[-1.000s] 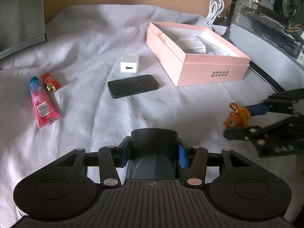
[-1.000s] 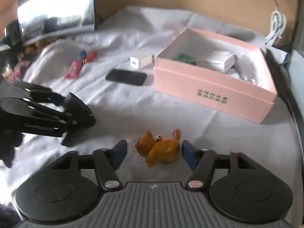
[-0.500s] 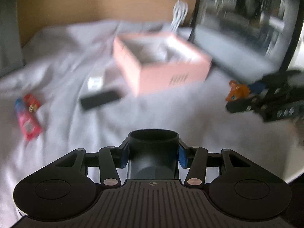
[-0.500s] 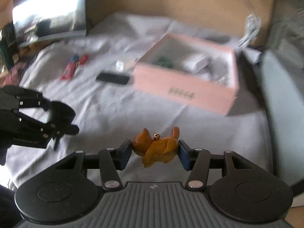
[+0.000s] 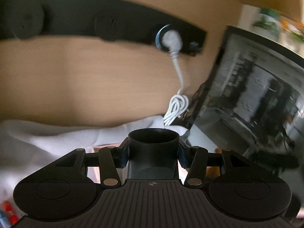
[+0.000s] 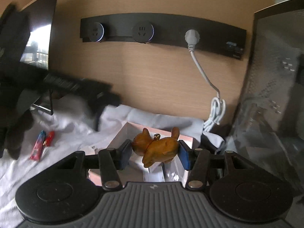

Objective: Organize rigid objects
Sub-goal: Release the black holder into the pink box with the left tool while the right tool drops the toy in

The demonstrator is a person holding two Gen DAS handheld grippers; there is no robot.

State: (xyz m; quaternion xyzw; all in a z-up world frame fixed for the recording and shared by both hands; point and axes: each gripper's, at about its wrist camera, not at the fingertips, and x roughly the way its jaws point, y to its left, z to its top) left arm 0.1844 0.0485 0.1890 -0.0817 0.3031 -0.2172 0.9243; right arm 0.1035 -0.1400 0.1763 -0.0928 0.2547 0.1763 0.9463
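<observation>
So both grippers just lifted off the counter: the right gripper (image 6: 154, 153) has its fingers pinching the orange cat figurine (image 6: 156, 147) above the pink box (image 6: 121, 134), left gripper (image 5: 153, 154) fingers clamp a black cup (image 5: 153, 144) at 12 o'clock, drop-off looks next

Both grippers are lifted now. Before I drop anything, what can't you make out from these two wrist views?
- Pink box contents: right wrist view, covered by the orange cat figurine and right gripper.
- Same box, left wrist view: only slivers show behind the left gripper and its dark cylinder.
- Left gripper in right wrist view: motion-blurred.
- Tube and lighter: cut off at the left wrist view's edge.
</observation>
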